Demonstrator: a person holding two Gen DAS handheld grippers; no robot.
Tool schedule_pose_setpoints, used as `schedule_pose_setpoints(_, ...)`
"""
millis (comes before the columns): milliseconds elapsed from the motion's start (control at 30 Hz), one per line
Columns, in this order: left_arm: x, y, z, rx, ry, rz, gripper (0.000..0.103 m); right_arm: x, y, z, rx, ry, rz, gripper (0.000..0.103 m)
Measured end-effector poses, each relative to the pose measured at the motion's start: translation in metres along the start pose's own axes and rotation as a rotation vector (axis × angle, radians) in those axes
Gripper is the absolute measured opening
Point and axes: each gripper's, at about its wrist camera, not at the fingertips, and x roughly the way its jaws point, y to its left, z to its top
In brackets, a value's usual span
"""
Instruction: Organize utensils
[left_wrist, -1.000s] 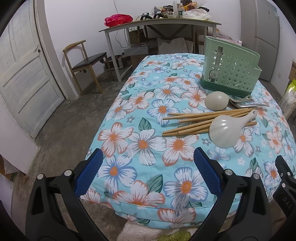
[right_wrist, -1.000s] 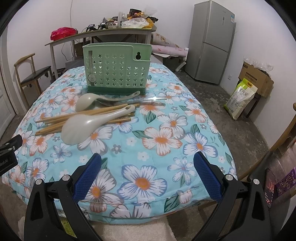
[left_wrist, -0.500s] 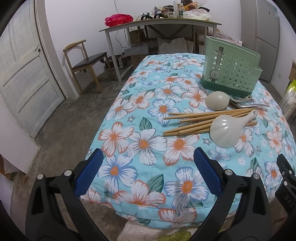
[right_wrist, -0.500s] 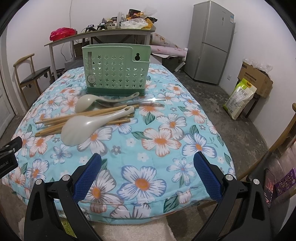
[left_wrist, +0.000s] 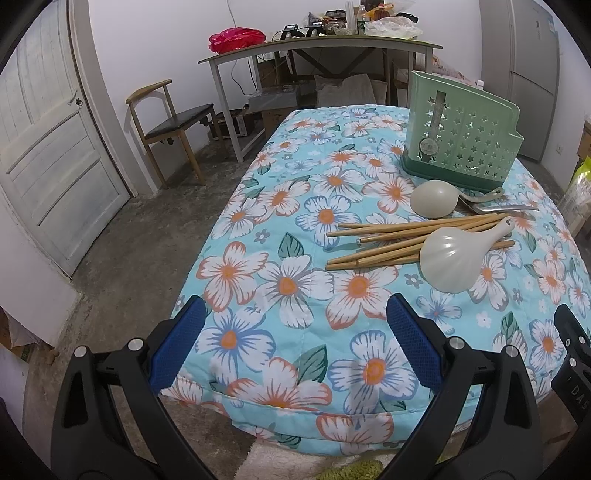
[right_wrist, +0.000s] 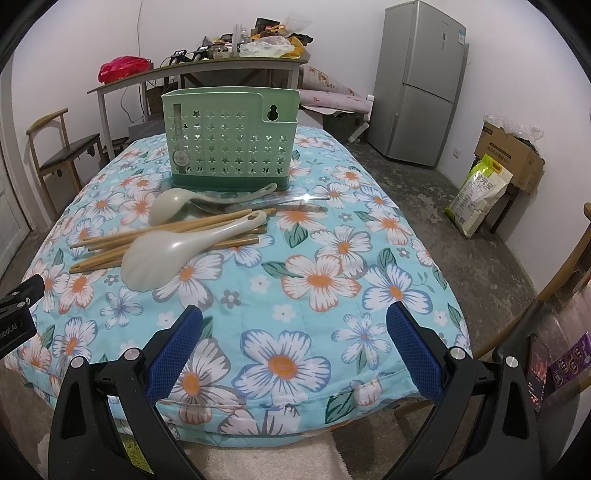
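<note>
Loosely piled pale spoons (right_wrist: 173, 251), wooden chopsticks (right_wrist: 110, 242)

A wooden chair (left_wrist: 168, 122) stood at ten o'clock by a white door (left_wrist: 48, 147) — a grey fridge (right_wrist: 421, 81) at one o'clock, a cluttered desk (right_wrist: 207, 70) behind.

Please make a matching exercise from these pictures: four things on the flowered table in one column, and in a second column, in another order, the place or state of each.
Things
1. pale green perforated plastic utensil holder
2. bundle of bamboo chopsticks
3. large cream plastic rice spoon
4. left gripper

Places or states
a. lies across the chopsticks, nearest the grippers
b. open, holding nothing
c. stands upright behind the utensils
d. lies flat on the cloth, partly under a spoon

Pairs: 1-c, 2-d, 3-a, 4-b
</note>
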Motion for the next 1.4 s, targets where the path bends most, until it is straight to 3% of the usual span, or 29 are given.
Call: schedule_pose_setpoints(1400,0.016,-0.017,0.009,0.04,0.025,0.007,0.095,0.022,0.005,0.01,-0.035,0.024,-0.024,0.097)
